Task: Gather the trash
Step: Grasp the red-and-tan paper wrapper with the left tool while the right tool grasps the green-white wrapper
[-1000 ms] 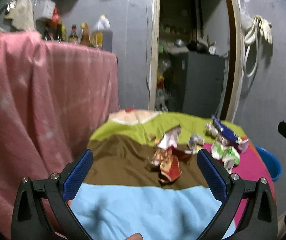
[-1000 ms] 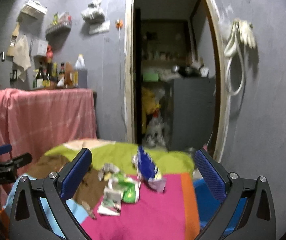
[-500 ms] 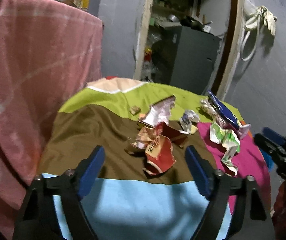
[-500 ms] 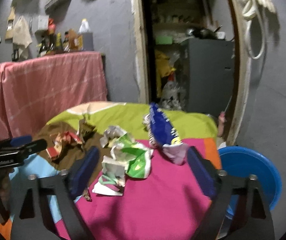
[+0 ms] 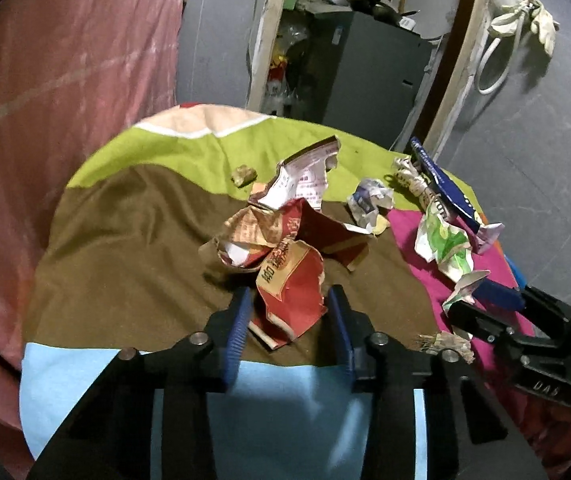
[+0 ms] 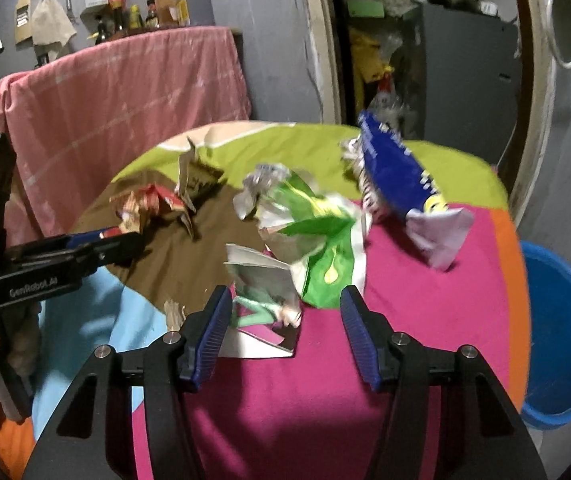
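Note:
Torn wrappers lie on a round table with a striped cloth (image 5: 125, 240). My left gripper (image 5: 288, 320) is partly closed, its blue pads on either side of a crumpled red wrapper (image 5: 289, 284), close to it. My right gripper (image 6: 285, 322) is open around the near end of a green and white wrapper (image 6: 309, 240) and a torn paper piece (image 6: 261, 304). A blue snack bag (image 6: 397, 176) lies further right. A blue bucket (image 6: 561, 344) stands beside the table at the right.
A white torn packet (image 5: 305, 180), a small crumpled ball (image 5: 367, 200) and a brown scrap (image 5: 243, 174) lie on the table's far side. A pink cloth-covered counter (image 6: 125, 92) stands at the left. A doorway with a grey cabinet (image 5: 369, 72) is behind.
Both grippers have moved forward and down onto the table. The left one has narrowed around the red wrapper. The right one has narrowed around the green and white wrapper.

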A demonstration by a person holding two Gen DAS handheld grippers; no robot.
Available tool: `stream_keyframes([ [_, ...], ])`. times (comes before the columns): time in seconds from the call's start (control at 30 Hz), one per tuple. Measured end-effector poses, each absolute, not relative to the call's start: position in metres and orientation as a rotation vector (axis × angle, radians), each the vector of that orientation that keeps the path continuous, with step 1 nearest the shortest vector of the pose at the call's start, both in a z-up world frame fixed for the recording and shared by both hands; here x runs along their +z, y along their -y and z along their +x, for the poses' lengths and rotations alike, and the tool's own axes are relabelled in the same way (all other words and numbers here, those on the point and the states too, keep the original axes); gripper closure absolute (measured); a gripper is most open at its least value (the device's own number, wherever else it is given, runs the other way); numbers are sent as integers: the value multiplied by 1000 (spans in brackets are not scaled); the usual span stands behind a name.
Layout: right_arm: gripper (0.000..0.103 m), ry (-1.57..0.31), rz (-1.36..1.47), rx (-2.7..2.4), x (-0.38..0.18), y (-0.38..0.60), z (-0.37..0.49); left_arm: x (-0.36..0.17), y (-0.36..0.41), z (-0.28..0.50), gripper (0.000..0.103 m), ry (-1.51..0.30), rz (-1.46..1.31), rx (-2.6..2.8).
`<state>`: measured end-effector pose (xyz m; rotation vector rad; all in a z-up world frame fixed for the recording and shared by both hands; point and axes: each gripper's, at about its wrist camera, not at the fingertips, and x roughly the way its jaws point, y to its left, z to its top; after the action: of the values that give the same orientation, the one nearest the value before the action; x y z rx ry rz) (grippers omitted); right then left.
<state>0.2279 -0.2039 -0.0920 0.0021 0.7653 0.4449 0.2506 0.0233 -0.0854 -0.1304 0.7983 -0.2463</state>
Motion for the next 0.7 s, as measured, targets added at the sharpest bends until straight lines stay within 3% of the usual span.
stream_keyframes([
  [0.3,48,-796,7,453,-96,197,232,-84,-24,249,87,-810,-153,-275],
  [0.7,48,-819,8,443,-98,189,243,-82,-19,243,94,-826,-130,-292],
])
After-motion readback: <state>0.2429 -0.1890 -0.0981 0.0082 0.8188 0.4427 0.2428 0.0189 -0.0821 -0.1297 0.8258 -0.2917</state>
